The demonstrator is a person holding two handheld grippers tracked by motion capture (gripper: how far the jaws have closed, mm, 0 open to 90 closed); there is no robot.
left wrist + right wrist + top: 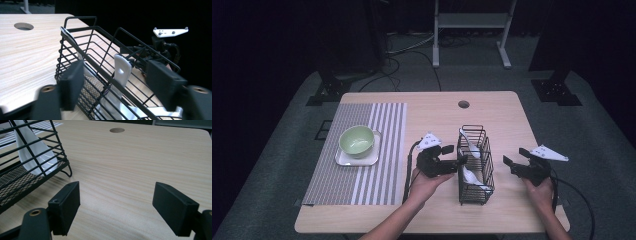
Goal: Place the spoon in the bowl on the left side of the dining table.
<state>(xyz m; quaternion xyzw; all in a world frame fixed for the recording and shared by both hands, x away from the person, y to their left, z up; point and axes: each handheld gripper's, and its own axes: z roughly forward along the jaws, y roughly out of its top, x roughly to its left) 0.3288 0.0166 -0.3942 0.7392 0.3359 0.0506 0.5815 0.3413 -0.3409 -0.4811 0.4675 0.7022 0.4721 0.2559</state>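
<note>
Wire basket (475,165) between both open tongs, green bowl (357,139) on striped mat (387,150)

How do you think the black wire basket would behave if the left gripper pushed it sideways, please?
The basket is tall and narrow on small wire feet, so it may tip rather than slide. Its open wire suggests it is light and shifts easily. The white spoons leaning inside would probably rattle.

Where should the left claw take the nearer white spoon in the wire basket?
Probably the spoon handle's free upper end, from above through the basket's open top: it leans upward while the bowl lies low behind the wires.
</note>
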